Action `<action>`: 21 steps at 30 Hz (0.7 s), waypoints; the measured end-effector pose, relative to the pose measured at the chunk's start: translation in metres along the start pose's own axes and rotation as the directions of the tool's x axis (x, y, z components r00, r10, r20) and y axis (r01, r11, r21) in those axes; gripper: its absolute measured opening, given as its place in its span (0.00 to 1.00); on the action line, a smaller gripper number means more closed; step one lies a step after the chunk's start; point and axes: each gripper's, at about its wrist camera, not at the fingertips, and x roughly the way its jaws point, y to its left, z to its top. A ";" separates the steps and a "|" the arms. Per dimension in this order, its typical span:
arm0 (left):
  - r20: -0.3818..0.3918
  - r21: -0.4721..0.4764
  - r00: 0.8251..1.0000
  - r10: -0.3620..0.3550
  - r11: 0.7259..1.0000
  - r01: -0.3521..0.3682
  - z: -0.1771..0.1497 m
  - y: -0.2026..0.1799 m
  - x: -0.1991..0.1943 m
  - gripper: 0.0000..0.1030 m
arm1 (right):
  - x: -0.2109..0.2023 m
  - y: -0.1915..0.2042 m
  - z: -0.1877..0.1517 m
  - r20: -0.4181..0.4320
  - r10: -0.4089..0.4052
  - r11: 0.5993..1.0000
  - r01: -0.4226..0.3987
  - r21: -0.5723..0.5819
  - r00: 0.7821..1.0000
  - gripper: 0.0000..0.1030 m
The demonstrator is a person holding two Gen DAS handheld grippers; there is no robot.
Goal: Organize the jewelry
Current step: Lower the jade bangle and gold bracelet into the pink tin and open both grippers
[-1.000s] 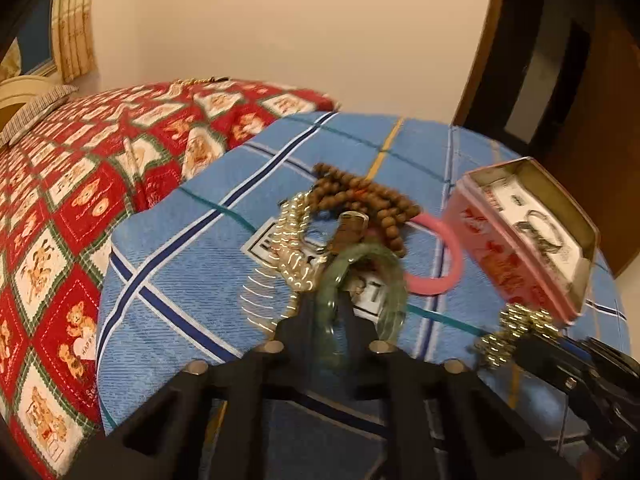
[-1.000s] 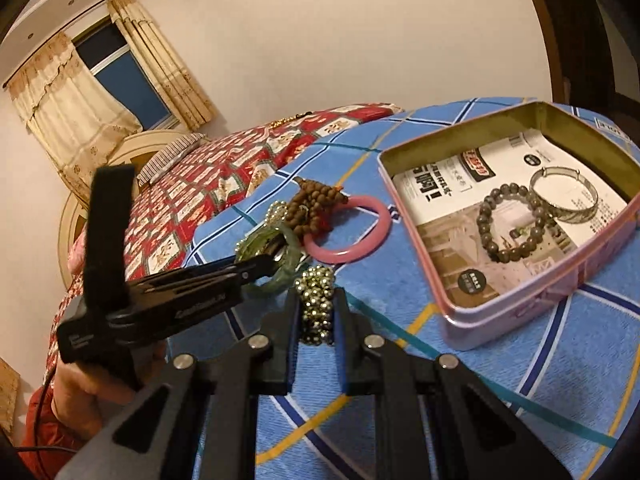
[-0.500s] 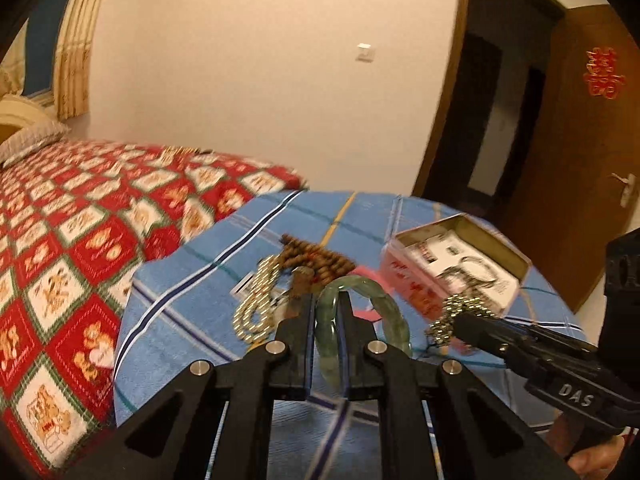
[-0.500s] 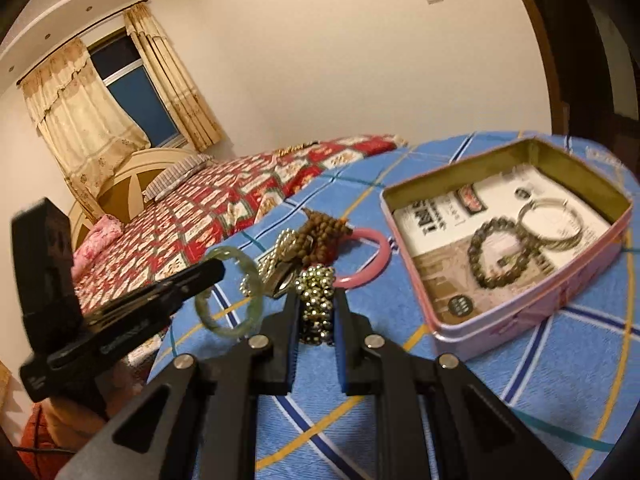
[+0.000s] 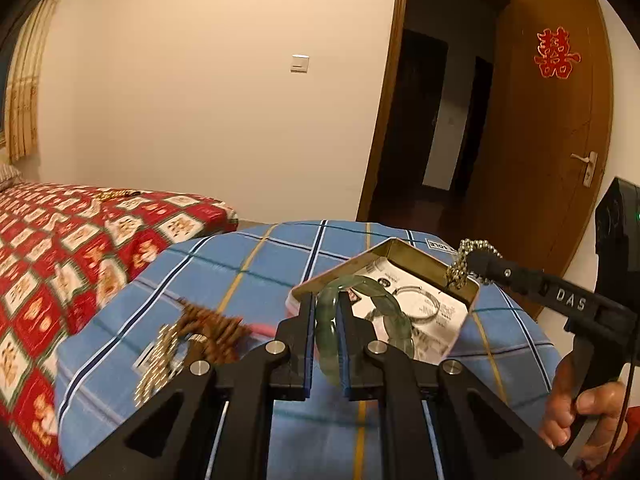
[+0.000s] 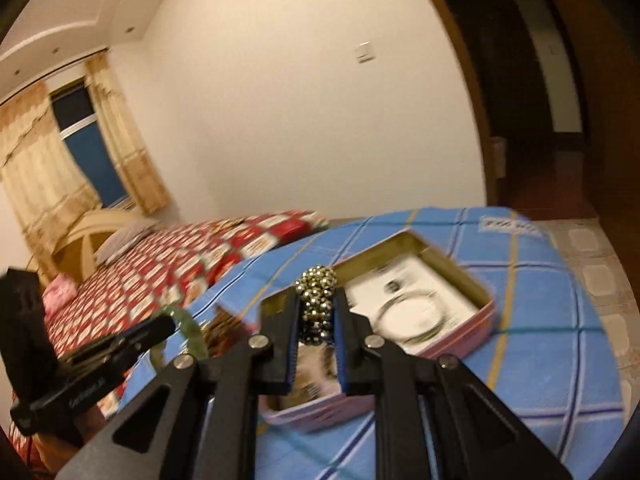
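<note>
Left gripper pinching translucent green jade bangle, right gripper pinching gold beaded bracelet, above open pink tin box at twelve o'clock.

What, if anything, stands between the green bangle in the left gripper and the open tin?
Nothing visible. The green bangle, clamped in the left gripper, hangs by the open tin; its mouth is uncovered.

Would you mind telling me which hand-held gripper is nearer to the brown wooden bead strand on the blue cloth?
Left. The left hand-held gripper, clamping the green bangle, is beside the brown bead strand. The right hand-held gripper, holding the gold bead bracelet, is over the tin.
</note>
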 end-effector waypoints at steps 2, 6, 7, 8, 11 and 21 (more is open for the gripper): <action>-0.017 -0.014 1.000 -0.004 1.000 0.004 0.006 -0.003 0.018 0.09 | 0.007 -0.010 0.008 0.001 -0.006 1.000 0.006 0.016 1.000 0.17; -0.066 -0.009 0.998 0.020 1.000 -0.021 0.010 -0.010 0.050 0.09 | 0.033 -0.026 0.022 -0.002 -0.019 0.998 0.020 0.054 1.000 0.17; -0.079 -0.004 0.997 0.025 1.000 -0.026 0.011 -0.012 0.057 0.09 | 0.040 -0.027 0.024 -0.007 -0.022 0.998 0.022 0.059 1.000 0.17; -0.091 0.000 0.995 0.032 0.999 -0.032 0.011 -0.013 0.064 0.09 | 0.048 -0.029 0.025 -0.016 -0.021 0.998 0.022 0.062 1.000 0.17; -0.131 0.009 0.990 0.048 0.999 -0.047 0.012 -0.016 0.084 0.09 | 0.074 -0.035 0.025 -0.058 -0.017 0.997 0.021 0.077 0.998 0.17; -0.215 0.073 0.962 0.167 0.985 -0.155 0.003 -0.023 0.124 0.09 | 0.115 -0.049 0.018 -0.142 -0.010 0.997 0.022 0.078 0.990 0.19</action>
